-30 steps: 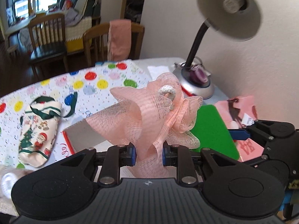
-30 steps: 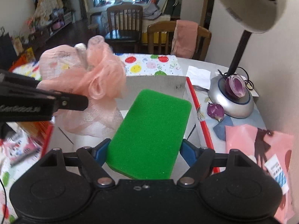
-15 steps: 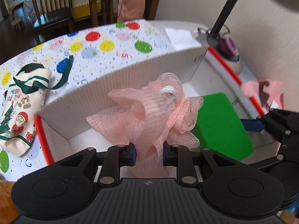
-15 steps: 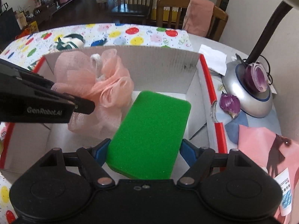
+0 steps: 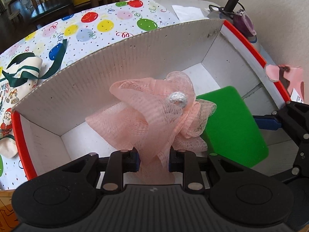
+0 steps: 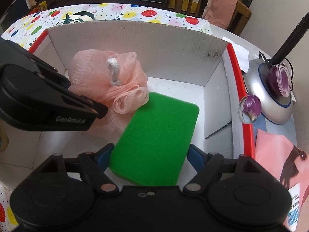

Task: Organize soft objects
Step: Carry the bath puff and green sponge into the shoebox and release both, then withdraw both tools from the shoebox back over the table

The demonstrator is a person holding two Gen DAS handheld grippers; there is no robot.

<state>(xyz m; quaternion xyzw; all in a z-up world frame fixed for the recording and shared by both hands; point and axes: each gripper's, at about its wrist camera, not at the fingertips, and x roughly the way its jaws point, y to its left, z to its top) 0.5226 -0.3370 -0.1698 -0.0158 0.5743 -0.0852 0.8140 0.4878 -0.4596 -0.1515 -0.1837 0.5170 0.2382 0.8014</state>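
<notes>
The peach-pink mesh bath pouf point(image 5: 154, 116) is pinched at its lower folds by the left tool point(image 5: 153, 159), whose fingers are drawn narrowly together on the netting. The flat green rectangular foam sponge point(image 6: 156, 141) is clamped by its long edges in the right tool point(image 6: 149, 159), the fingers set as wide as the sponge. Both soft things are held inside the white corrugated cardboard box with red outer edges point(image 5: 135, 61), the pouf to the left and the sponge to the right, with the pouf's ruffles overlapping the sponge's far left corner.

Compared with a second ago, when both were carried above the box, with the room behind them, the tools have been lowered well below the box rim, and the back wall now rises behind the pouf. Whether either thing already rests on the box floor cannot be told. On the tabletop, covered by a balloon-print cloth point(image 5: 108, 27), a cream Christmas stocking with a green ribbon point(image 5: 21, 67) lies outside the box.
</notes>
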